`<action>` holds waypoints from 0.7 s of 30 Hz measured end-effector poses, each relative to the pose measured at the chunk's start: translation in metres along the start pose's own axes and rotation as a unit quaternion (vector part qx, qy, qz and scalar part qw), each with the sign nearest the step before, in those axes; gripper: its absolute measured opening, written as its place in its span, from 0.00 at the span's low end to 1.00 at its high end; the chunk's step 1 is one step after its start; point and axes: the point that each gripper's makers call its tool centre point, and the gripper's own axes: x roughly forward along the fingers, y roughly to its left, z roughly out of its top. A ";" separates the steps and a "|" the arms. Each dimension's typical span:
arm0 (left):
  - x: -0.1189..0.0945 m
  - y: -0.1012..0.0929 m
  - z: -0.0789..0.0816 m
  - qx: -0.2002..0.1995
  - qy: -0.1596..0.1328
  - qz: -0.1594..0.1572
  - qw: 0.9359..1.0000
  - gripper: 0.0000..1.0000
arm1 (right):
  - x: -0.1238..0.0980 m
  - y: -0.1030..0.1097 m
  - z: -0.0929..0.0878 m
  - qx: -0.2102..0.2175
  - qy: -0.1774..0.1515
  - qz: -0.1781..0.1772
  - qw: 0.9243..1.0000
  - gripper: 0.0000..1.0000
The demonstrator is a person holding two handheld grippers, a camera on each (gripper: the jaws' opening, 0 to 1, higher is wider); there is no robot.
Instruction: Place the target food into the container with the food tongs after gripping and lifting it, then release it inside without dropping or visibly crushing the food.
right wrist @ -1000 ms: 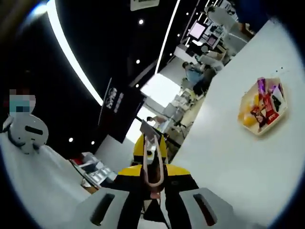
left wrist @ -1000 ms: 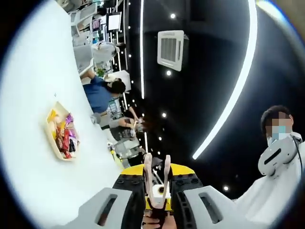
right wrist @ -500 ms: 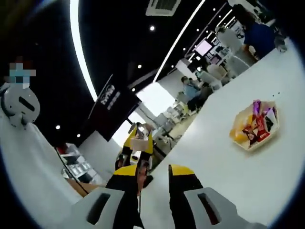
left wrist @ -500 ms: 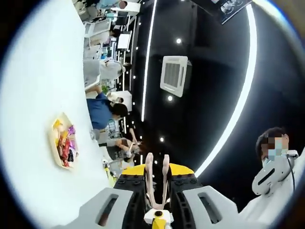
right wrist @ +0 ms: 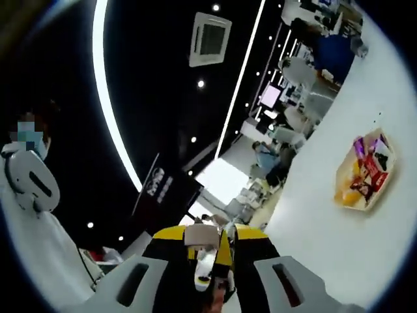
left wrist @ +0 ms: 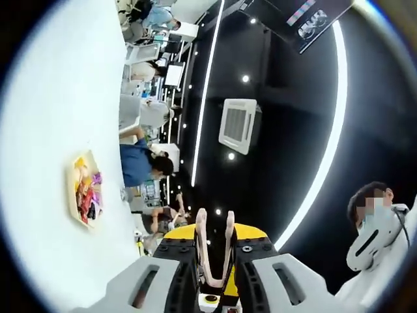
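Note:
The food tongs [left wrist: 199,242] stand between the jaws of my left gripper [left wrist: 214,264], which is shut on them; their two pale arms point up and away, slightly apart, holding nothing. A pale container [left wrist: 70,175] of yellow, red and purple snack packets [left wrist: 85,199] lies far off on the white table [left wrist: 52,98]. In the right gripper view the same container [right wrist: 345,191] with its packets [right wrist: 369,171] lies to the right. My right gripper [right wrist: 212,264] is open, and the left gripper's yellow and white body [right wrist: 205,236] sits close between its jaws.
Both views are rolled, so the white table [right wrist: 326,248] runs up one side. A masked person in white [left wrist: 374,228] stands close by, also seen in the right gripper view [right wrist: 29,176]. Seated people and desks [left wrist: 146,130] line the table's far edge under a dark ceiling.
Both cameras have tilted further. The tongs that stood in the right gripper's jaws a second ago are gone from them; the left gripper now sits right in front of the right one.

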 end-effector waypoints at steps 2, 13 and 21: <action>0.001 0.005 -0.003 0.008 -0.002 0.020 1.000 0.22 | -0.009 -0.005 0.007 -0.001 0.009 -0.013 1.000 0.17; -0.021 -0.011 0.002 0.077 0.105 -0.006 0.991 0.32 | -0.024 0.014 0.004 -0.056 0.099 0.020 0.993 0.18; -0.024 -0.022 -0.025 0.145 0.209 -0.036 0.966 0.40 | -0.023 0.017 0.009 -0.065 0.090 0.024 0.994 0.19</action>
